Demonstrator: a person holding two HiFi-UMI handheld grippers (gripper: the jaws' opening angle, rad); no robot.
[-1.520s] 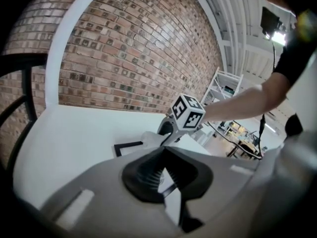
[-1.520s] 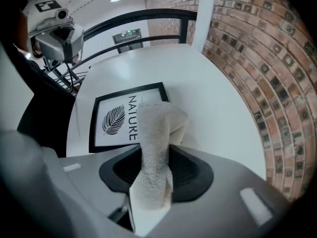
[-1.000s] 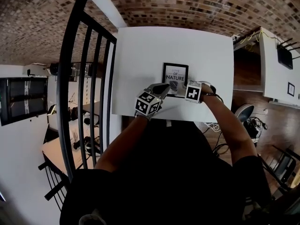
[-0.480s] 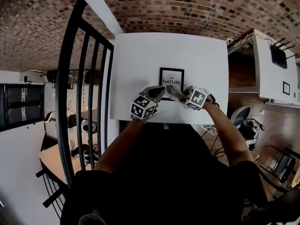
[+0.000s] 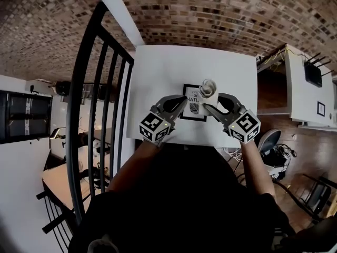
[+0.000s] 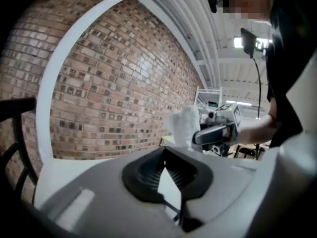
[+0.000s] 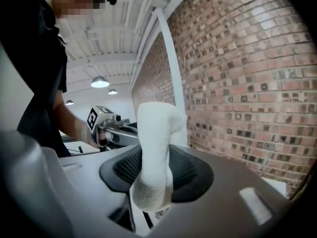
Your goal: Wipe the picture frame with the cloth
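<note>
A black picture frame (image 5: 194,111) with a white print sits on the white table (image 5: 158,78) in the head view. My left gripper (image 5: 184,101) is shut on the frame's left edge; in the left gripper view (image 6: 166,175) a white sliver of the frame (image 6: 166,180) shows between the black pads. My right gripper (image 5: 207,105) is shut on a white cloth (image 5: 207,87), which sticks up over the frame's upper right corner. The right gripper view shows the cloth (image 7: 153,143) pinched upright between the jaws (image 7: 153,175). The cloth (image 6: 184,128) also shows in the left gripper view.
A black metal railing (image 5: 100,88) runs along the table's left side. Beyond the table's far edge lies a brick floor (image 5: 210,9). To the right stand a second white desk (image 5: 310,88) with a black device and a chair (image 5: 271,133) below it.
The right gripper has pulled back and raised the cloth from the frame's lower right to its upper right corner. The left gripper has stayed at the frame's left edge.
</note>
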